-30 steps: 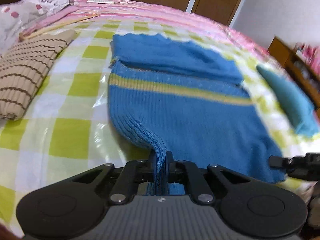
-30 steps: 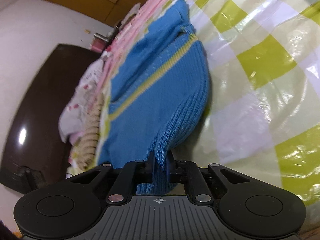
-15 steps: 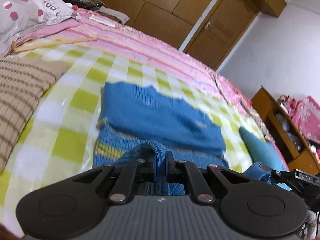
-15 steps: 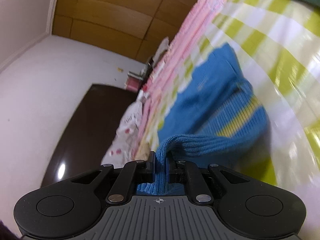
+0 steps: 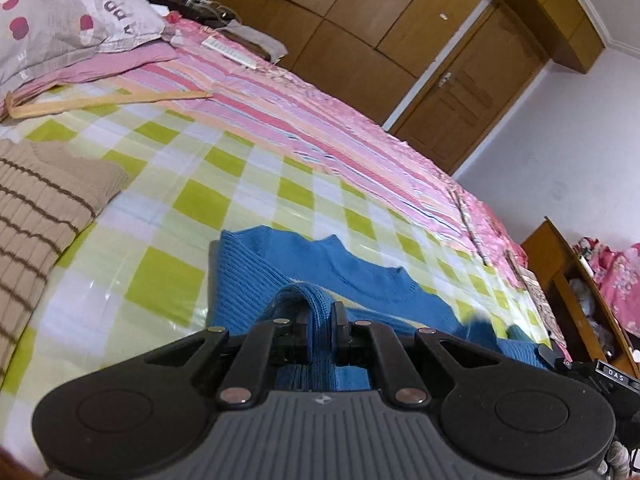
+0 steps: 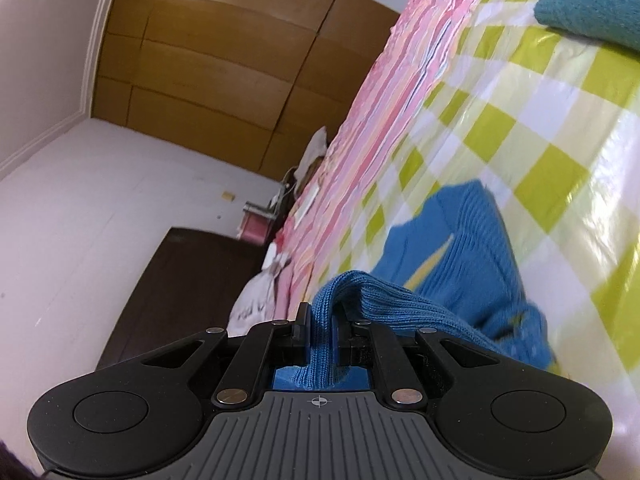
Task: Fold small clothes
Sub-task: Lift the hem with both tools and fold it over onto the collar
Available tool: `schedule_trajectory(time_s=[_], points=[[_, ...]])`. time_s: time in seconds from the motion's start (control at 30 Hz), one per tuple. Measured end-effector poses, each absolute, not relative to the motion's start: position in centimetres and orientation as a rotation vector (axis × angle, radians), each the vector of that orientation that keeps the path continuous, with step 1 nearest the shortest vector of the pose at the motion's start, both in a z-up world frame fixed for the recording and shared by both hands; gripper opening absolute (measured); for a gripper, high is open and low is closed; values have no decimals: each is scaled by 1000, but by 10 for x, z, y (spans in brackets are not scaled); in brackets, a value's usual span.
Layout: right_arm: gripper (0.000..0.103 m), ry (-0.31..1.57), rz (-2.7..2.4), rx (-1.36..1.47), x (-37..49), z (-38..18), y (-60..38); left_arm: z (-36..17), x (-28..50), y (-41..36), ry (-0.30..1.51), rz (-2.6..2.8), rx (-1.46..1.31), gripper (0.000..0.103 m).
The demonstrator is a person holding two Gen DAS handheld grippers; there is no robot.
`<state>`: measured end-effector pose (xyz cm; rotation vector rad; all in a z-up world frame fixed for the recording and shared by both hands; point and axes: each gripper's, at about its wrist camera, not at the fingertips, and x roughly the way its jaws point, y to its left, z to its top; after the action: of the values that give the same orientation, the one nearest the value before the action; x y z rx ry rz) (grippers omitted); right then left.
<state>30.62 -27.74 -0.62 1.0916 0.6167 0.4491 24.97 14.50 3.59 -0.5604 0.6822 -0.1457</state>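
Blue ribbed knit fills both views, but each gripper body hides the lower part of the blue sweater [image 5: 280, 276]. It lies on the green-checked cover [image 5: 168, 280], hem lifted over its yellow stripe [image 6: 430, 264]. Left gripper [image 5: 321, 322] and right gripper [image 6: 322, 322] each pinch that hem. Only the left view shows the tan striped garment [image 5: 40, 204]; only the right shows the teal cloth [image 6: 592, 4].

The right gripper [image 6: 320, 316] pinches a ribbed fold of the blue sweater [image 6: 472, 256] above the checked bedcover [image 6: 560, 128].
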Motion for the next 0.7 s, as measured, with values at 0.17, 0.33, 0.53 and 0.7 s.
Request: schedule_trajectory(time_s=[0.17, 0.33, 0.53, 0.7], points=[[10, 634, 403, 1085, 333, -16, -275, 23, 275, 144, 710, -127, -562, 14], [10, 651, 352, 1092, 348, -27, -277, 15, 293, 143, 729, -120, -572, 14], [13, 678, 309, 1125, 362, -39, -280, 3, 306, 147, 761, -100, -609, 14], [15, 699, 314, 1126, 371, -40, -277, -8, 313, 161, 783, -89, -731, 14]])
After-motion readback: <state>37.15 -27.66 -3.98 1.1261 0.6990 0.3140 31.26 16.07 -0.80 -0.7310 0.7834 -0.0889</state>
